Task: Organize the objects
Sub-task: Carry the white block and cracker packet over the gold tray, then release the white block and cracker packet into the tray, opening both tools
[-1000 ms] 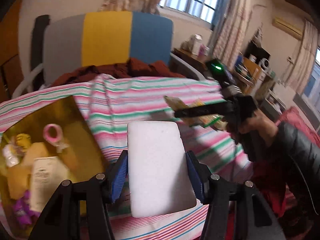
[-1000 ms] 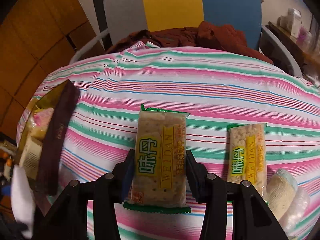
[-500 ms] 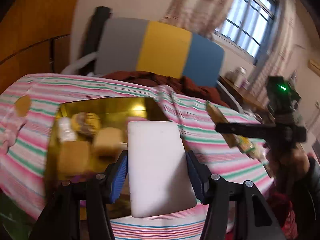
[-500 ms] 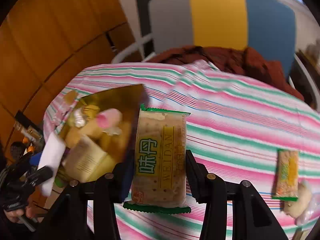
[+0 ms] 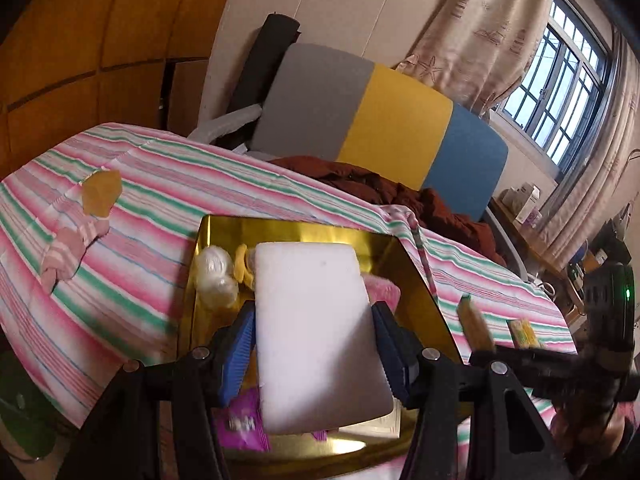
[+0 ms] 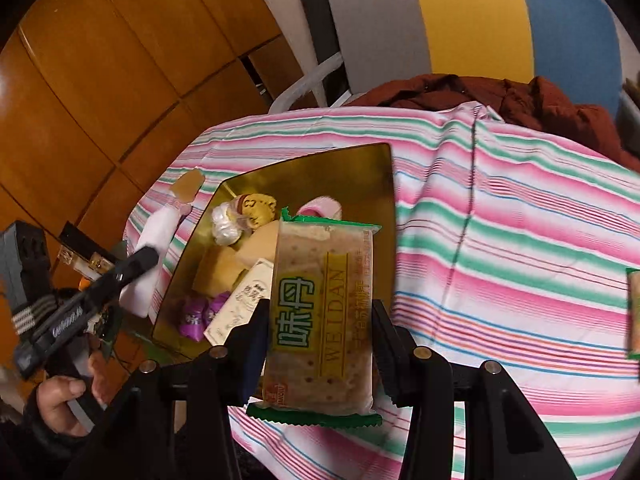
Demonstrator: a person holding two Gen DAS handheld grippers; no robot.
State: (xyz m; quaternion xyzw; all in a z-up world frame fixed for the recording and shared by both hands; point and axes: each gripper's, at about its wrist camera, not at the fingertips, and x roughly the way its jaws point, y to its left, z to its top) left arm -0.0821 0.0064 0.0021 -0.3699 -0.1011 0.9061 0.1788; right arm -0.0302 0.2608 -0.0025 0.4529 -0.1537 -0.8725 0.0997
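You are mid-carry with both loads, bringing them to the gold tray (image 6: pixel 384 184) that sits on the striped counter (image 6: pixel 520 240) near its left edge. Your right claw (image 6: pixel 320 320) is pinching a WEIDAN cracker packet (image 6: pixel 320 312) by its long sides, held above the tray's right rim. Your left claw (image 5: pixel 312 340) is pinching a white foam block (image 5: pixel 316 332), also by its sides, hanging over the tray's middle.

The next move, as I judge it, calls for lowering each load into a free patch of the tray and only then spreading the claws; the tray is crowded, so choose spots that do not overlap.

Counted: two claws, one foam block, one gold tray. Cracker packets: one held, and one more (image 6: pixel 634 312) lying at the counter's right edge. In the tray I count two purple candies (image 6: pixel 204 314); the other pieces overlap too much to count.
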